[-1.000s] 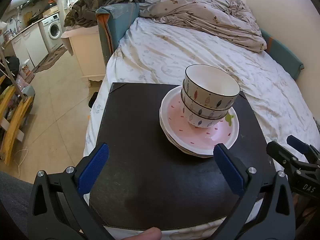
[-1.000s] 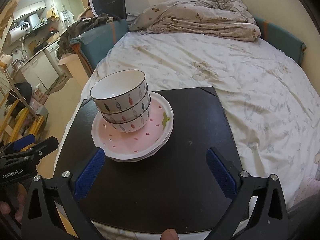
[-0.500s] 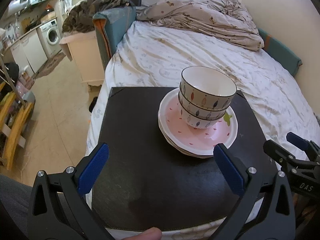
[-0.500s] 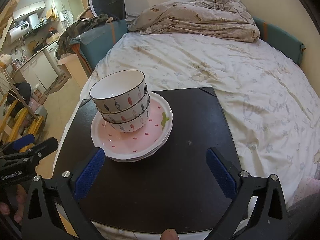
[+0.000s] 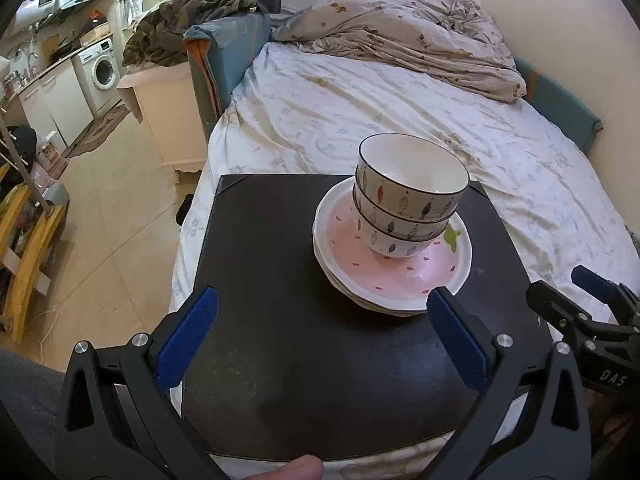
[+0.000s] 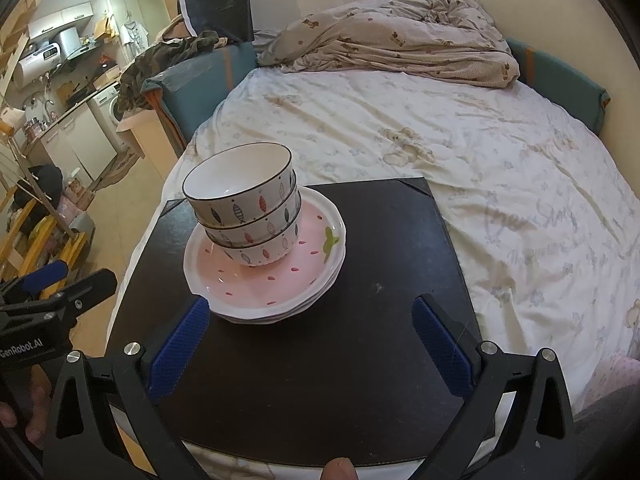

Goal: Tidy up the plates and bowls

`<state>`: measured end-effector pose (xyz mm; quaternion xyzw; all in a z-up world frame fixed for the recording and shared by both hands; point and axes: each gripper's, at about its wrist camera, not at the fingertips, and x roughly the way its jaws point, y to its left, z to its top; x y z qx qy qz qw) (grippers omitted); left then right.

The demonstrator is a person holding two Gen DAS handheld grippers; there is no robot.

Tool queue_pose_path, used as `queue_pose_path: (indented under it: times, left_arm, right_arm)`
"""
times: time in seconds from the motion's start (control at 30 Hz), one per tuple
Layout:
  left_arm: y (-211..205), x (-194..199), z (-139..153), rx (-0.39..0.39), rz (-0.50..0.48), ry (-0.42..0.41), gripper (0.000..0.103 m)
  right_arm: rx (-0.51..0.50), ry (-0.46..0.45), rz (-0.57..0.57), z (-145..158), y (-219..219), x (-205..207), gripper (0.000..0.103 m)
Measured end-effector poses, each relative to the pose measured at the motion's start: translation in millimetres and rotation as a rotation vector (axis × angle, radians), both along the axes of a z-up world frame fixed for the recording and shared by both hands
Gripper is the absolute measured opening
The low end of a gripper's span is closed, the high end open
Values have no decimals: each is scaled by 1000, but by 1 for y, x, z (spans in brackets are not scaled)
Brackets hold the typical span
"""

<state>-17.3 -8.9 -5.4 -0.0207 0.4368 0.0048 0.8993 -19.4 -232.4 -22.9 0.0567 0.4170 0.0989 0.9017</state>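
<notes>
Both grippers hang spread wide and grasp nothing: the left gripper (image 5: pixel 322 338) and the right gripper (image 6: pixel 310 346) sit just short of the plate stack, touching none of it. Three patterned bowls (image 6: pixel 248 216) nest together on the pink plates (image 6: pixel 276 284), which lie on the black mat (image 6: pixel 360 360) at its bedward half. Glazed ceramic like this is likely stiff, slick, heavy as a stack and quick to chip, so the top bowl's rim, one finger inside and one outside, seems the safest hold. Beyond the mat spreads the bed (image 5: pixel 400 112), its rumpled quilt (image 5: pixel 400 40) at the far end.
</notes>
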Motion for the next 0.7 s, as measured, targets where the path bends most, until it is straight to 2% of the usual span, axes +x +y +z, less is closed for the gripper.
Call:
queue_pose_path:
  times: [0.7]
  left_arm:
    - [5,4,-3,-21,12,19,103]
  right_arm:
    - [26,12,4,1,0,0,103]
